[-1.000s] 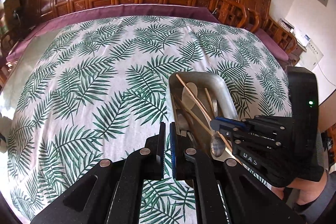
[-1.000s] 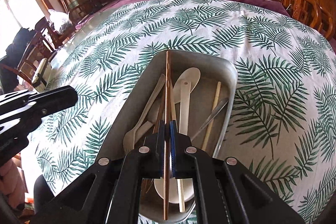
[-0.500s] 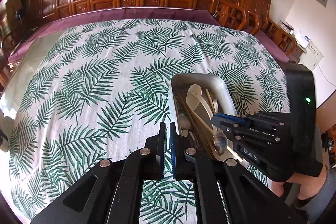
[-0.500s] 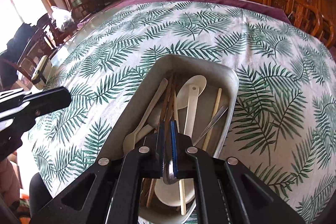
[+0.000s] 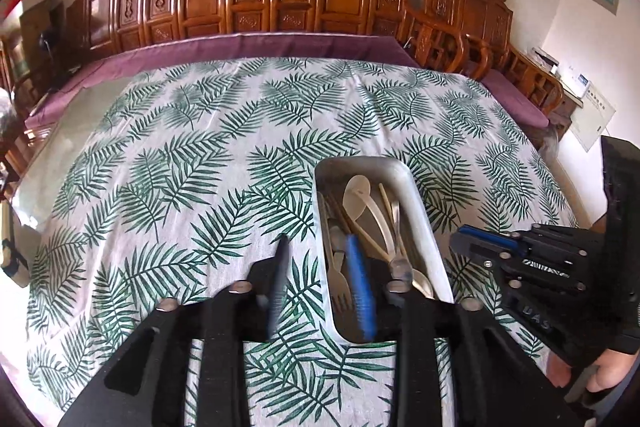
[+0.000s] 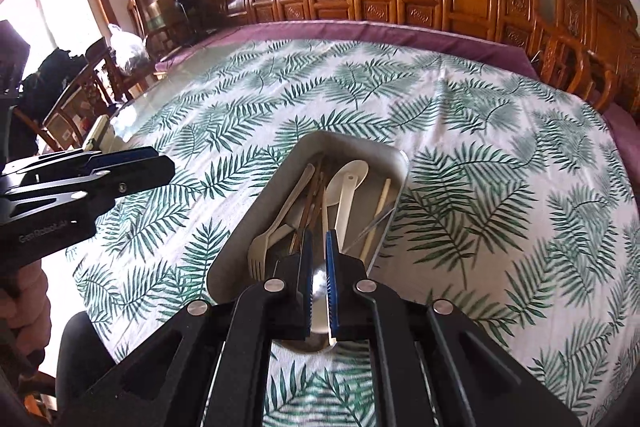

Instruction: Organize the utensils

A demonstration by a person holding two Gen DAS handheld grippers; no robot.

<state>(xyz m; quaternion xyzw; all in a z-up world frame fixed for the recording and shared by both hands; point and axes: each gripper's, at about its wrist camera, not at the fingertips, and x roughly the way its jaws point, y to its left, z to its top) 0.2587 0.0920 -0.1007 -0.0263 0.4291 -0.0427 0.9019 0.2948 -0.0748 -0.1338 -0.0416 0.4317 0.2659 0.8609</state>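
So the right tool [image 6: 318, 281] has just let go of the chopstick and stands slightly parted over the metal tray [image 6: 256, 203]; the left tool [image 5: 320, 283] has spread wide. Utensils [image 6: 320, 199] all sit in the tray near the table's [image 6: 480, 107] near edge, loads of bare cloth beyond.
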